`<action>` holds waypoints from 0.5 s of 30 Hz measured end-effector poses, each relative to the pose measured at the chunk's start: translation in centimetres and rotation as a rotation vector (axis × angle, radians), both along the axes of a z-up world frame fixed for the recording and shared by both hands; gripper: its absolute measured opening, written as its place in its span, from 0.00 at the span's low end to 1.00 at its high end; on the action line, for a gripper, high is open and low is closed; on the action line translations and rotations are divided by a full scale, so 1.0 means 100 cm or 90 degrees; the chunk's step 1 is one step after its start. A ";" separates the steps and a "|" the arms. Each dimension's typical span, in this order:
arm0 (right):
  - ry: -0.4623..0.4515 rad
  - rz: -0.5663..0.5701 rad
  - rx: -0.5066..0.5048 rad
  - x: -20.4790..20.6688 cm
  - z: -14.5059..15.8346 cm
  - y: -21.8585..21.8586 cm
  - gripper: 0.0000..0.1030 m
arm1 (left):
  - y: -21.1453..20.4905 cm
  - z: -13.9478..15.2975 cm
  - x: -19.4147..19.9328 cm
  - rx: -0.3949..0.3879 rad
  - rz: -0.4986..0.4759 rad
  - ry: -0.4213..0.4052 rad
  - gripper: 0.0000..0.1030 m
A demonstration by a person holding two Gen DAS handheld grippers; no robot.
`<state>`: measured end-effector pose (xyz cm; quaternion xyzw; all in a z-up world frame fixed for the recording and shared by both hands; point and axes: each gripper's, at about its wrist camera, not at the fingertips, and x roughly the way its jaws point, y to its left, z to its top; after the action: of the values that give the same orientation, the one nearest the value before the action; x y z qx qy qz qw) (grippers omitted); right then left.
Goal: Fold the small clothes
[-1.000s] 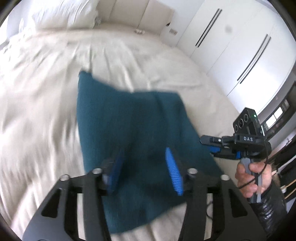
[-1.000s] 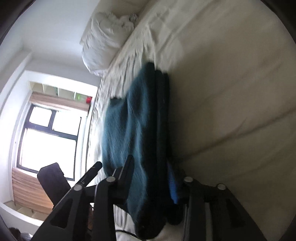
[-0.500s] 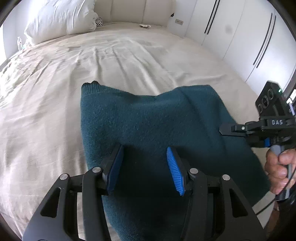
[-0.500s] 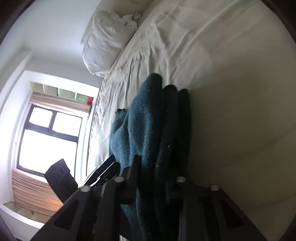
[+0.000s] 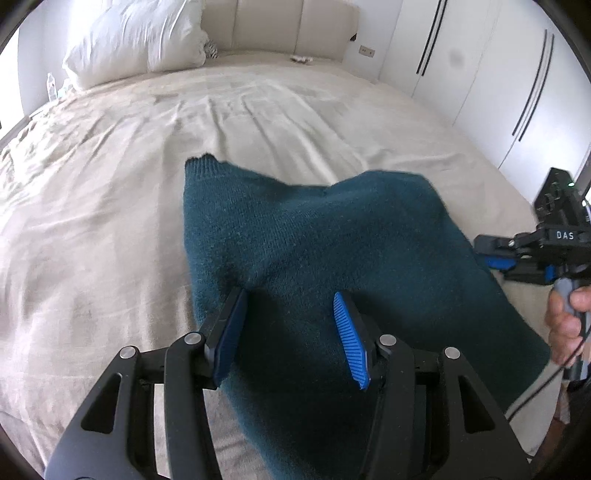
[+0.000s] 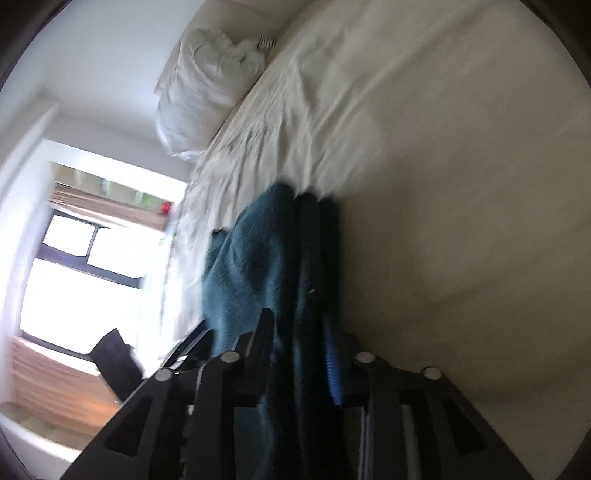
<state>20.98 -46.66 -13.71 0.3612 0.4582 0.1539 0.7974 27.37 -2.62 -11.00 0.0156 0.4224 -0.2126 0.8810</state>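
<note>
Left wrist view first: the left hand-held gripper (image 5: 290, 328) hangs with its blue ribbed pads spread, nothing pinched, right over the dark teal knitted garment (image 5: 332, 258) lying folded on the cream bed sheet (image 5: 110, 184). Over on the right edge, the right hand-held gripper (image 6: 299, 350) has the stacked knit layers between its jaws, and those jaws are opening now. Soft, thick, floppy stuff, I'd say, light but prone to sag and slide apart, so take it at the doubled edge or a ribbed corner. Beyond, a white pillow (image 5: 136, 37) and padded headboard (image 5: 280, 29).
</note>
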 end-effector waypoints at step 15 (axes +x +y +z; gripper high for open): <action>0.007 0.067 -0.029 -0.048 -0.014 0.050 0.01 | -0.017 0.013 -0.047 -0.015 -0.031 -0.016 0.51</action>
<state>16.15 -41.64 -15.13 0.3197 0.4845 0.1829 0.7935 22.65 -4.35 -9.69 0.0181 0.4079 -0.2390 0.8810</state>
